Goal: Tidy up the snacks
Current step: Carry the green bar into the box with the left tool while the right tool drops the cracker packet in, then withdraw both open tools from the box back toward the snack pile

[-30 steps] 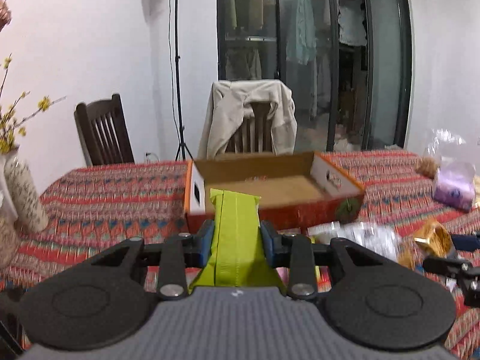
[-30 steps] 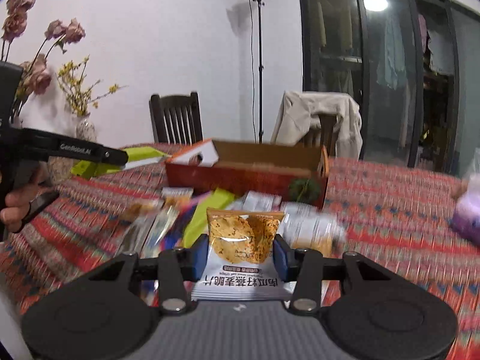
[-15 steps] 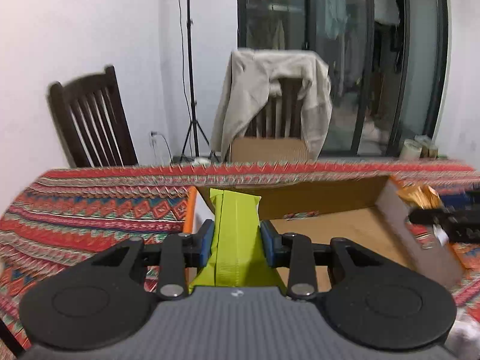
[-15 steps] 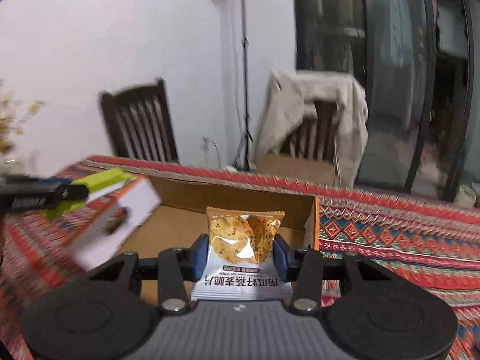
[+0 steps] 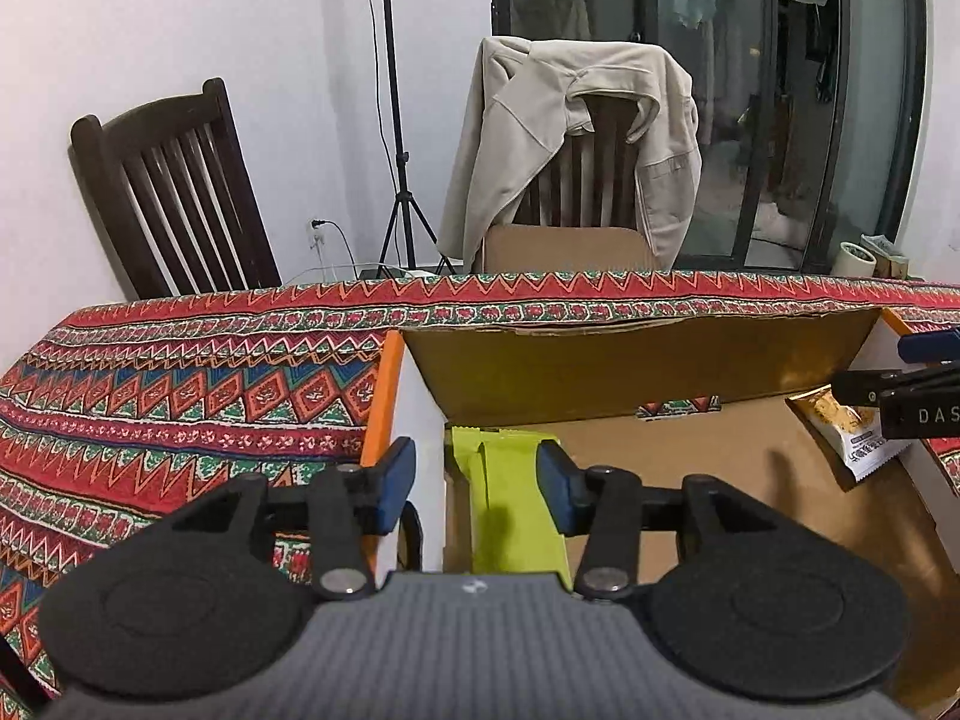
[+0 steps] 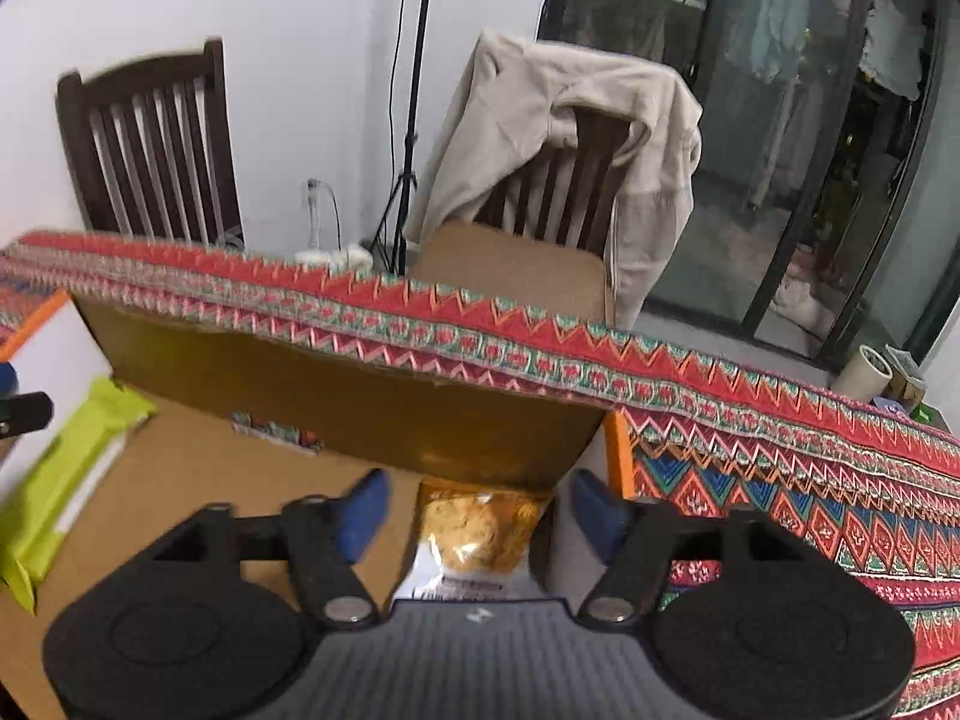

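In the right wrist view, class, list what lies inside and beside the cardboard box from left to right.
Green snack pack → bare box floor → chip packet between the right tool's opening jaws → orange box edge → patterned tablecloth.

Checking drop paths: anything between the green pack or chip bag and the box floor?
Nothing visible. Green pack lies against the box left wall, chip bag by the right wall, both on the floor. Both grippers' jaws are opening, pads clear.
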`<state>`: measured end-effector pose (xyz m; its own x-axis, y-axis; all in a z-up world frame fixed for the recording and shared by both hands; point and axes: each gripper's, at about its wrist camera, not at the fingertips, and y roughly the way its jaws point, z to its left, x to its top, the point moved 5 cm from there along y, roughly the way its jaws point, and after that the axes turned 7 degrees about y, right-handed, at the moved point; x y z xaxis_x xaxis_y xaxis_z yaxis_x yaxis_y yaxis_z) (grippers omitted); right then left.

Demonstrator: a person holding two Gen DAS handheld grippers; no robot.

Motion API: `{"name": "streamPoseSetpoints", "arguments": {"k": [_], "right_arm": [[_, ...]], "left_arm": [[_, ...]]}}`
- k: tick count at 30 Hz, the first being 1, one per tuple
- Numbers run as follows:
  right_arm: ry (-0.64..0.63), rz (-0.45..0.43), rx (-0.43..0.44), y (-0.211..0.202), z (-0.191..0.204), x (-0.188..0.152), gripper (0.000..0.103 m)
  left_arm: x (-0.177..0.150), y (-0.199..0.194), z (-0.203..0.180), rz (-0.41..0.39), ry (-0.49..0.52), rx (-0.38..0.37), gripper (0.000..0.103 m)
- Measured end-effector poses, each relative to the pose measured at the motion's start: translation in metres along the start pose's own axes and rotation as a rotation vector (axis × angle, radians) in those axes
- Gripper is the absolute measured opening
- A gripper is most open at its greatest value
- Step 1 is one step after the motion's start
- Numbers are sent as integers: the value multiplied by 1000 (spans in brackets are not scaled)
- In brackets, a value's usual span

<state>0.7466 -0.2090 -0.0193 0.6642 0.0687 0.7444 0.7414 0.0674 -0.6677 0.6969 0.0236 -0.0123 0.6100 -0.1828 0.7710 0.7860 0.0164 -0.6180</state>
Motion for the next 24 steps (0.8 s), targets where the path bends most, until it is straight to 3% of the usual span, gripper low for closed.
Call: {"name": "streamPoseSetpoints", "arguments": {"k": [3, 5, 7, 10, 15, 17, 20, 24], "right_arm": [[-19, -15, -16, -2, 3, -1, 74], [-32, -39, -12, -8, 5, -1, 74], [-24, -54, 1, -18, 5, -1, 74], [-13, -81, 40, -51, 4, -2, 74], [-8, -168, 82, -134, -3, 1, 76], [4, -208, 94, -172, -10, -2, 84], [4, -261, 110, -226, -19, -17, 90], [-12, -329, 91, -290, -29, -52, 91]], "left_arm": [[0, -7, 1, -5, -6, -5, 49], [2, -20, 2, -10, -20, -22, 58], [7, -43, 5, -29, -41, -40, 74], [17, -85, 6, -77, -29, -52, 76], [23, -171, 6, -158, -4, -68, 90], [17, -211, 6, -194, 8, -69, 95], [-2, -267, 5, -247, 22, -85, 99], [-37, -330, -1, -290, 30, -99, 102]]}}
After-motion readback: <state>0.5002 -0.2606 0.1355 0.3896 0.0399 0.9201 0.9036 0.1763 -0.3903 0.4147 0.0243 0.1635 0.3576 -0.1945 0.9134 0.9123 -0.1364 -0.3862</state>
